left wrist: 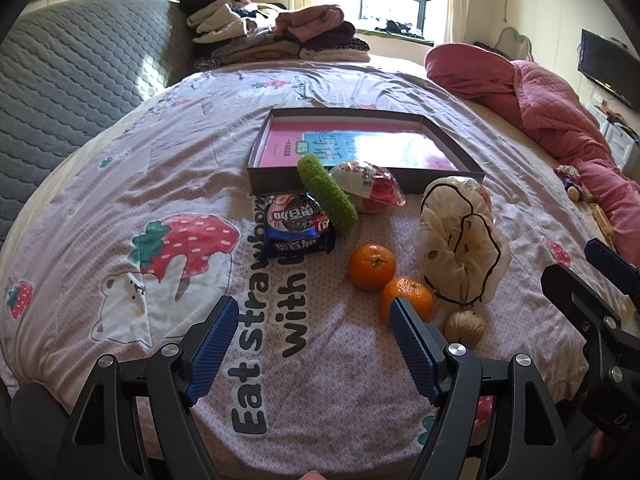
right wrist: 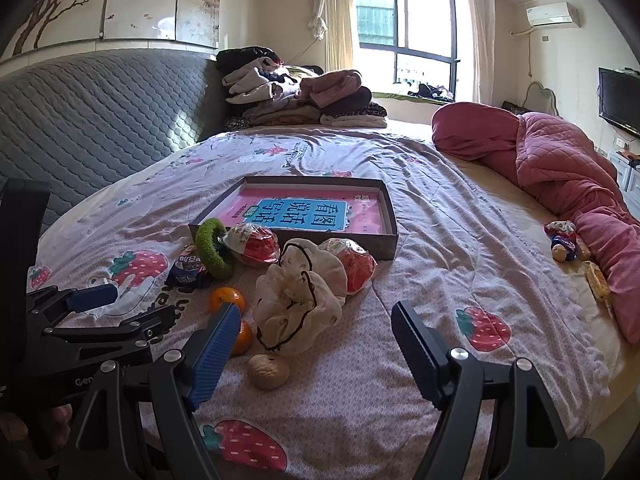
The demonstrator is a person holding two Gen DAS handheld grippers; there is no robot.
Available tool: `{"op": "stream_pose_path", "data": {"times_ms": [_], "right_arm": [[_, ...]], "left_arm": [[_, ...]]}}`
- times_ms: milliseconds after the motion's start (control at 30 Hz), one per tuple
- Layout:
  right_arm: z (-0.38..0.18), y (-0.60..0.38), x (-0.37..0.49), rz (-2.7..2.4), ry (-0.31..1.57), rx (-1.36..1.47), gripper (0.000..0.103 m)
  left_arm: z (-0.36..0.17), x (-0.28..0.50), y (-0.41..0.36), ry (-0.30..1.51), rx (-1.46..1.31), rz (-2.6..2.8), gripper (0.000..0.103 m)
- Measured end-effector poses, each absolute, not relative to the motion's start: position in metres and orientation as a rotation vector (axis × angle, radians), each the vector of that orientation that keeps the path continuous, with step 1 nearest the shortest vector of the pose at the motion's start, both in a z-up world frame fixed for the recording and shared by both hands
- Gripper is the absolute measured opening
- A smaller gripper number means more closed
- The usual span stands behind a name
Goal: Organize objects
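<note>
The bed (left wrist: 120, 184) carries everything, under a strawberry-print sheet; far of centre lies a shallow grey box (left wrist: 360, 178) with a pink book flat inside; against its near wall crowd a white drawstring bag (left wrist: 460, 248), a green knitted ring (left wrist: 328, 192), a dark snack packet (left wrist: 298, 228), two plastic-wrapped red items, two tangerines (left wrist: 371, 266) and, nearest, a walnut (right wrist: 267, 371). The left gripper (left wrist: 312, 354) and right gripper (right wrist: 316, 354) hover low with jaws wide and empty. No item appears sorted yet, so picking is probably only beginning; the next move likely calls for closing on one loose item, perhaps the near tangerine, and carrying it to the box.
</note>
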State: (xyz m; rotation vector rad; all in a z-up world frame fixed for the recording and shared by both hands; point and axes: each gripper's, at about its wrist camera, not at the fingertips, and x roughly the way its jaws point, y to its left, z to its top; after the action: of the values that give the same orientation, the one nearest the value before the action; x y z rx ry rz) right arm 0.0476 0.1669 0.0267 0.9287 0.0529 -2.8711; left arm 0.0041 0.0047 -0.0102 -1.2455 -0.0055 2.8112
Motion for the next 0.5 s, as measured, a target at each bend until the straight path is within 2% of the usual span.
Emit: {"op": "stream_pose_path", "data": {"times_ms": [500], "right_arm": [[0.006,0.165,0.047,-2.795,0.066,1.015,0.077]], "left_arm": [[-0.023,-0.004,0.000,-0.032,-1.308,2.772,0.079]]}}
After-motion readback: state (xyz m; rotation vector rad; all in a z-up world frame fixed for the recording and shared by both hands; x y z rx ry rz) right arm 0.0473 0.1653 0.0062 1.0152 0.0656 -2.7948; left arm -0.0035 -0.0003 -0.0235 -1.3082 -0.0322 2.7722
